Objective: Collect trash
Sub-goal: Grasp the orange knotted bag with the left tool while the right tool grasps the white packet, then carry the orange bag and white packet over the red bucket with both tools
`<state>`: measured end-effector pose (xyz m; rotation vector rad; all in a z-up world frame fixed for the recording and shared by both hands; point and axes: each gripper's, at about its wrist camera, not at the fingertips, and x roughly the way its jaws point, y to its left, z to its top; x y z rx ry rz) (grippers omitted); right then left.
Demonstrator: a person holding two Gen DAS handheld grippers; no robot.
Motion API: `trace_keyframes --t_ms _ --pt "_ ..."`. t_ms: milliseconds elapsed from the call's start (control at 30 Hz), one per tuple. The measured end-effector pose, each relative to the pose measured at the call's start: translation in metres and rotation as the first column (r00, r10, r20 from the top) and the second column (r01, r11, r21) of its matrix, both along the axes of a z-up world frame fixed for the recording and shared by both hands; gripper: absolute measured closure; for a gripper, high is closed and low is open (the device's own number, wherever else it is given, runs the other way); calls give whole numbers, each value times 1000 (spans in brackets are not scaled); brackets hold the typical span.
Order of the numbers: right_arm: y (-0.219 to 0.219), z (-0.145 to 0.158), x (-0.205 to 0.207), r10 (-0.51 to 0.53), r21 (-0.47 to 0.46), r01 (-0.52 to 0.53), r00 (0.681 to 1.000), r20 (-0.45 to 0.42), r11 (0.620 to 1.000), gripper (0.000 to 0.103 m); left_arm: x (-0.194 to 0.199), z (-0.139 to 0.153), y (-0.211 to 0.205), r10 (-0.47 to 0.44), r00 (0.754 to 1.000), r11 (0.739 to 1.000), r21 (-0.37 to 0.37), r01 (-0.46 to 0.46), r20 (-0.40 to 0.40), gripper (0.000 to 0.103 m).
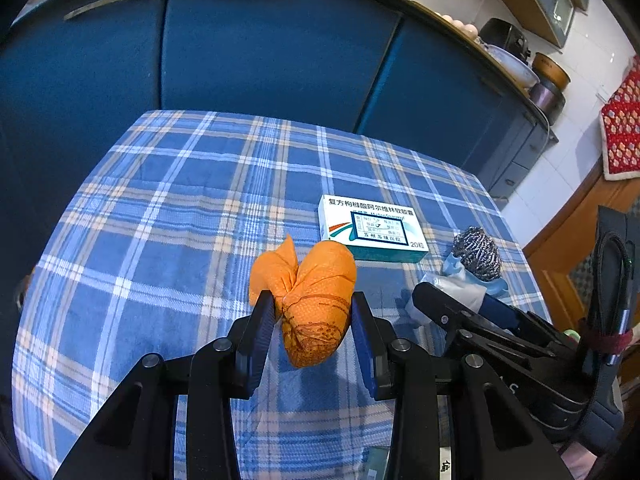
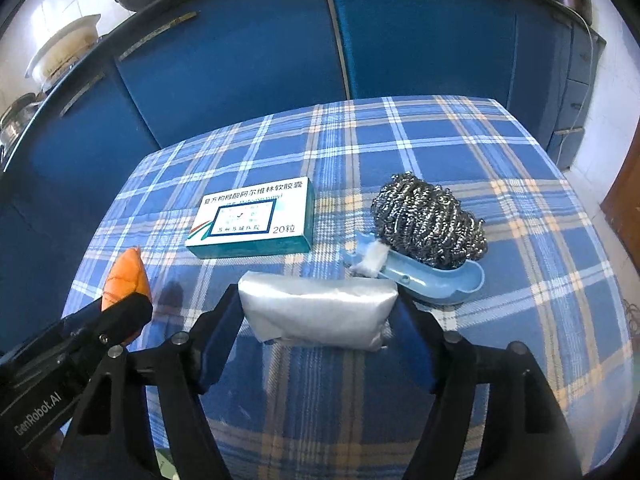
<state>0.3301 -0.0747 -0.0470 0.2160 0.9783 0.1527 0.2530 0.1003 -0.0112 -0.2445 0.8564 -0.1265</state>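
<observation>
My left gripper [image 1: 313, 298] is shut on a crumpled orange bundle [image 1: 316, 288], held just above the blue plaid tablecloth [image 1: 160, 220]. The same bundle [image 2: 126, 276] shows at the left of the right wrist view. My right gripper [image 2: 316, 296] stands wide, straddling a silver-white packet [image 2: 320, 312] that lies on the cloth. Its fingers sit at the packet's two ends, with no visible squeeze. Beyond lie a white and teal medicine box [image 2: 256, 216], and a steel scourer [image 2: 430, 218] in a light blue dish [image 2: 436, 284] with a cotton wad [image 2: 370, 260].
Blue cabinet doors [image 1: 260, 52] rise close behind the table's far edge. The counter above them carries pans and bowls [image 2: 64, 52]. The left half of the cloth has nothing on it. A wooden door [image 1: 568, 272] stands to the right.
</observation>
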Motion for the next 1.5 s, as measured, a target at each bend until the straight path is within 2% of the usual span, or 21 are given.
trace_keyframes --t_ms 267,767,1100,1500 --pt "-7 4 -9 4 40 -3 1000 -27 999 32 -10 4 -2 1 1000 1000 -2 -1 6 64" --pt "-36 40 -60 3 76 -4 1000 10 997 32 -43 23 -25 -35 999 999 -3 35 32 64" --pt "-64 62 -100 -31 87 26 998 47 996 32 -66 36 -52 -79 996 997 3 79 50 64" --pt "-107 75 -140 -98 89 92 993 69 992 32 -84 47 -89 -145 988 989 25 143 59 64"
